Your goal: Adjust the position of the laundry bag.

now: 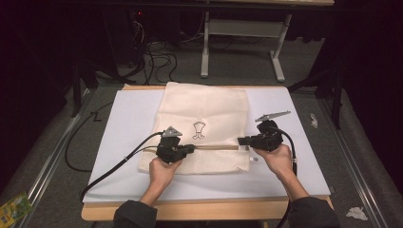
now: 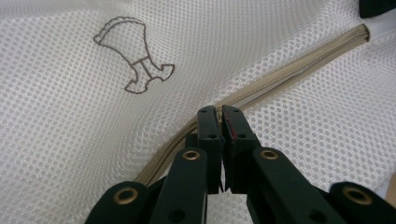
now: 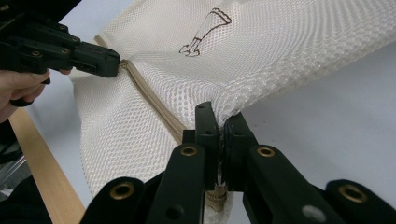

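Mesh bag (image 1: 204, 126) held at both ends of its zipper (image 1: 216, 147).

Bag lies flat on the white table (image 1: 294, 166). Left tongs (image 2: 218, 114) are clenched on the zipper near its left end; right tongs (image 3: 219, 120) are clenched on the bag's edge at the zipper's right end.

High view: fixed above the person's edge of the table (image 1: 304, 156), facing forward and down, far enough to take in the whole top plus floor at 12 o'clock. Left gripper view: rides the left gripper (image 2: 219, 114), close over the mesh bag (image 2: 70, 140), looking along the zipper (image 2: 289, 77) toward 2 o'clock. Right gripper view: rides the right gripper (image 3: 220, 119), close at the bag's edge, facing back along the zipper; left gripper sits at its 10 o'clock. All three share the zipper and the printed logo (image 1: 199, 129).
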A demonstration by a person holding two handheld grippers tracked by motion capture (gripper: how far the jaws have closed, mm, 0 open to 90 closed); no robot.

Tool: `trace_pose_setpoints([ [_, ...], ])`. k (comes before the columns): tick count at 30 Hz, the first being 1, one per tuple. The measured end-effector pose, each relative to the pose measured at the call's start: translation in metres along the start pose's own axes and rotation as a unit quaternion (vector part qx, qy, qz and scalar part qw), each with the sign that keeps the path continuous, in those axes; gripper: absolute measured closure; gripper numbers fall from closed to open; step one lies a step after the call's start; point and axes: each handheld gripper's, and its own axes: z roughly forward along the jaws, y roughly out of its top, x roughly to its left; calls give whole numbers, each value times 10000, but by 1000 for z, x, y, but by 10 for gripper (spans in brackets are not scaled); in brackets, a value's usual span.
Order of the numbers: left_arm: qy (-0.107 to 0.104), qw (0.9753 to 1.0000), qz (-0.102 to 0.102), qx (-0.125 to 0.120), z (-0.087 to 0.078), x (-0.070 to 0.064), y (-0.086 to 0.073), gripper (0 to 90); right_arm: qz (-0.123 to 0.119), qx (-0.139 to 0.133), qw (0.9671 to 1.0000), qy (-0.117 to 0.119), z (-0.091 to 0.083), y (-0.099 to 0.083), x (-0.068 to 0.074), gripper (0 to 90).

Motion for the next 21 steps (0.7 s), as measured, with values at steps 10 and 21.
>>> trace_pose_setpoints([
  [10,135,9998,-41,-153,-14,8,0,874,78,-51,9999,-123,-2,-3,-6,887],
  [21,324,9992,-34,-223,-30,15,-1,874,-32,-53,9994,-341,0,-1,-6,886],
])
